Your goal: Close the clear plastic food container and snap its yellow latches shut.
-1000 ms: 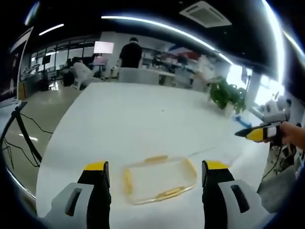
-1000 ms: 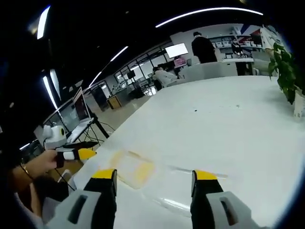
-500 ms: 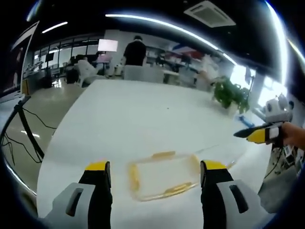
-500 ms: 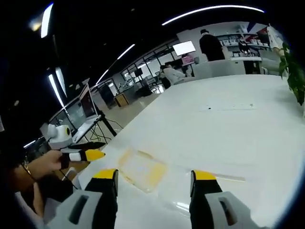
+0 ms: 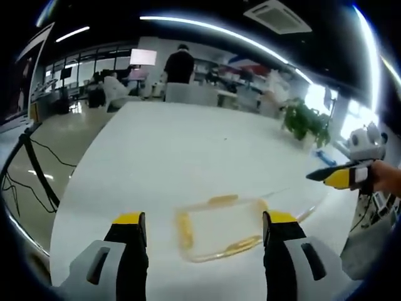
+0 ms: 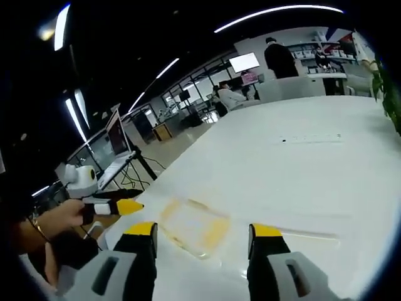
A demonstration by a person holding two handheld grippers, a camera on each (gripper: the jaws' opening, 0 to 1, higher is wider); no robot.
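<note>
Container (image 5: 219, 229) of clear plastic with yellow latches (image 5: 183, 229) lies on the white table (image 5: 188, 144), just ahead of the left gripper (image 5: 203, 229), whose jaws are spread and empty. Right gripper (image 6: 202, 235) is likewise agape and holding nothing; best approach is probably to lower both squarely over the lid before pressing any latch.

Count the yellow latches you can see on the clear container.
3 in the left gripper view: one on the container's far edge, one on its left end, one along its near edge. A fourth may be hidden.

Bright overhead strips, soft fisheye blur
</note>
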